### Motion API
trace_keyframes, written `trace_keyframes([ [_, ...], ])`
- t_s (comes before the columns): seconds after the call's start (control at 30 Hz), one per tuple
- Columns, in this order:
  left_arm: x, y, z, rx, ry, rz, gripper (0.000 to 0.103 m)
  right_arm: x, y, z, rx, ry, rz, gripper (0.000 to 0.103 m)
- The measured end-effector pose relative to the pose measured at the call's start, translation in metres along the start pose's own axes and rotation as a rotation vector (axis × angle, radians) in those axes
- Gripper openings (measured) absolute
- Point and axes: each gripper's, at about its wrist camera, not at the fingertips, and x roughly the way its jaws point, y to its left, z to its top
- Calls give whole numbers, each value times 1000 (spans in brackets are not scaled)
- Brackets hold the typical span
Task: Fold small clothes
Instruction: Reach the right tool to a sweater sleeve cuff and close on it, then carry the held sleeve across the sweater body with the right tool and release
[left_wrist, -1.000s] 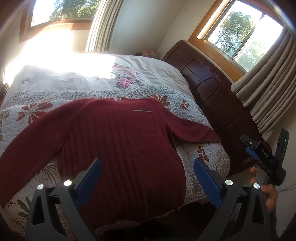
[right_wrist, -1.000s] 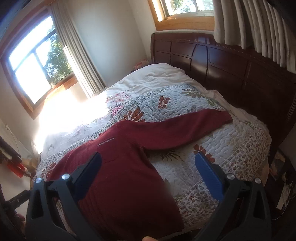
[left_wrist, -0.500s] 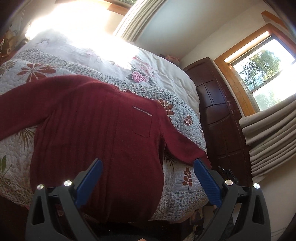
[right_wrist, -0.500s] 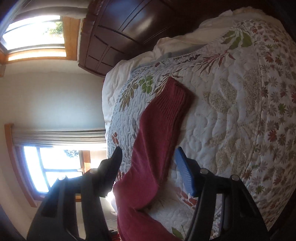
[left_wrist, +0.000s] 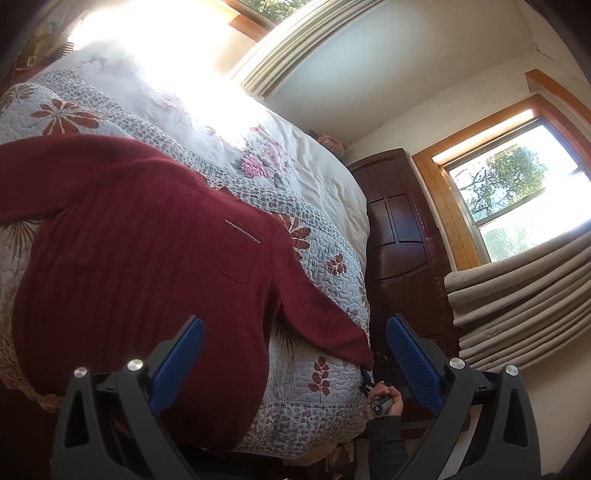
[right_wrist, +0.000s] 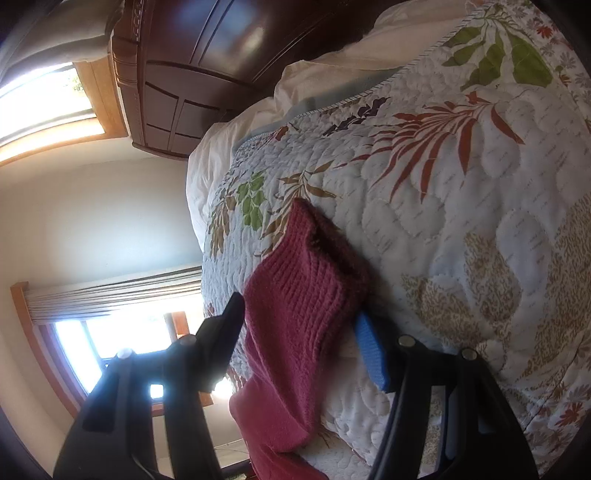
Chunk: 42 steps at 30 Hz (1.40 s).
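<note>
While the maroon sweater (left_wrist: 147, 266) lies flat on the quilt (left_wrist: 332, 295), the right gripper (right_wrist: 299, 325), jaws narrowed around its right cuff (right_wrist: 306, 273), may catch quilt too, and the left gripper (left_wrist: 291, 354) hangs wide open, empty.

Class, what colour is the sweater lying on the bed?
Dark red sweater, clearest in the left wrist view.

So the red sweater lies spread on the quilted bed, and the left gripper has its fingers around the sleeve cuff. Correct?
Wrong gripper. The right gripper straddles the sleeve cuff, jaws open, as the right wrist view shows. The left gripper hangs open above the red sweater, which does lie spread on the quilted bed.
</note>
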Motion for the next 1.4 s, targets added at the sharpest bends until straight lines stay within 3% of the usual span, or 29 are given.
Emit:
trace_keyframes([
  [0.03, -2, 0, 0, -10, -8, -9, 99, -2, 0, 0, -1, -3, 5, 52],
  [0.1, -6, -1, -2, -23, -22, -14, 99, -2, 1, 1, -1, 8, 15, 27],
  [0.2, -7, -2, -3, -18, -19, 20, 99, -6, 10, 1, -40, 14, 5, 11],
  [0.3, -6, 4, -4, -20, 15, 40, 99, -15, 31, -4, -121, 4, -4, 10],
  [0.4, -4, 21, -3, -92, 65, 13, 99, -27, 64, -15, -228, -17, -13, 10],
  [0.5, -7, 37, 2, -133, 63, -10, 99, -40, 101, -31, -344, -43, -17, 10],
  [0.63, -16, 50, 11, -113, 41, -34, 99, -55, 153, -60, -494, -79, -19, 10],
  [0.83, -31, 81, 26, -137, 23, -43, 99, -62, 219, -116, -669, -95, -13, 10],
  [1.03, -38, 112, 40, -161, 29, -101, 99, -55, 271, -180, -805, -81, 9, 10],
  [1.3, -42, 129, 62, -153, 15, -227, 99, -23, 319, -270, -960, -7, 28, 10],
  [1.4, -45, 134, 68, -144, -12, -237, 99, -8, 331, -304, -999, 28, 36, 10],
])
